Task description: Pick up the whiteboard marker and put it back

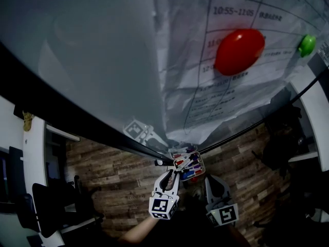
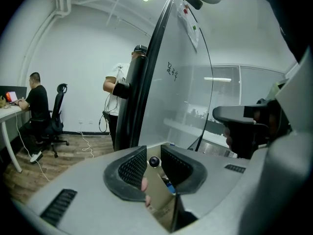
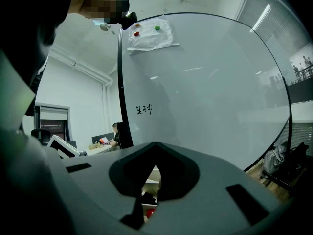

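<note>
Whiteboard point(image 1: 92, 60) fills most of the head view, its dark frame running from 9 to 3 o'clock. Wood floor point(image 1: 113, 179) below it. Paper point(image 1: 216, 71) on the board at 1 o'clock, pinned by a red magnet point(image 1: 239, 51) and a green magnet point(image 1: 307, 45) at 2 o'clock. Office chair point(image 1: 51, 205) at 8 o'clock. Marker tray point(image 1: 188, 167) at the board's lower edge, 6 o'clock.

Left gripper point(image 1: 171, 176) is just beside the tray, on its 8 o'clock side. Its jaws are clamped on the marker point(image 2: 154, 161), whose round dark end shows between the pads. Right gripper point(image 1: 208, 180) is at the tray's 4 o'clock, jaws together at the tips, nothing in them.

Left gripper view: board edge-on at 12 o'clock, one person point(image 2: 35, 106) seated at 9 o'clock, another point(image 2: 115, 87) standing behind the board.
</note>
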Demonstrator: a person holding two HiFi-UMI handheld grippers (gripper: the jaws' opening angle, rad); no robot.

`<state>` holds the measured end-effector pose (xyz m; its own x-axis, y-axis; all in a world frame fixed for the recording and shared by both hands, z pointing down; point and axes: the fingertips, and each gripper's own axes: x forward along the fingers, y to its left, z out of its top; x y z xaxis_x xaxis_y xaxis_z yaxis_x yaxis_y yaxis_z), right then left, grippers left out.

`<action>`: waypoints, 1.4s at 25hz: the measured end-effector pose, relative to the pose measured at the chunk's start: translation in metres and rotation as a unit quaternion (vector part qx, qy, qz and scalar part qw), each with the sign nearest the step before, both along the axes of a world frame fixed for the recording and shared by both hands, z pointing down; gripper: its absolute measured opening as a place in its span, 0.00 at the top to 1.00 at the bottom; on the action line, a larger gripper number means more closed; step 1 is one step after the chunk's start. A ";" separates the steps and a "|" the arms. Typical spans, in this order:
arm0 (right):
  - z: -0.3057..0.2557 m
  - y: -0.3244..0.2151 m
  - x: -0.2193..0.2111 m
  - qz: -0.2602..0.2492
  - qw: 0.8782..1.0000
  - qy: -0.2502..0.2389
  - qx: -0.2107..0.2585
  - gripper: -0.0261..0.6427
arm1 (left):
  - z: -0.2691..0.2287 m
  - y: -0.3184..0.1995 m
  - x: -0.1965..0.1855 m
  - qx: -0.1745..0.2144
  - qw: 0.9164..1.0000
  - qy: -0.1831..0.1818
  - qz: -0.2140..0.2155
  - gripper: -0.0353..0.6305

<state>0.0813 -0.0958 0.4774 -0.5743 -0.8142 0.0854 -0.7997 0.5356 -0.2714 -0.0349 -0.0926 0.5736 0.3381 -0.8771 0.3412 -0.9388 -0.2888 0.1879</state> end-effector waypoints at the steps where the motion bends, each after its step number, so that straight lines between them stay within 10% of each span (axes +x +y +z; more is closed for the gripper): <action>1: 0.000 0.000 0.000 0.000 1.000 0.000 0.000 0.94 | -0.001 0.000 0.000 0.001 1.000 0.001 0.000 0.82; 35: -0.009 0.019 -0.016 0.009 1.000 0.015 0.024 0.94 | -0.034 0.014 -0.016 0.049 0.999 0.002 0.004 0.94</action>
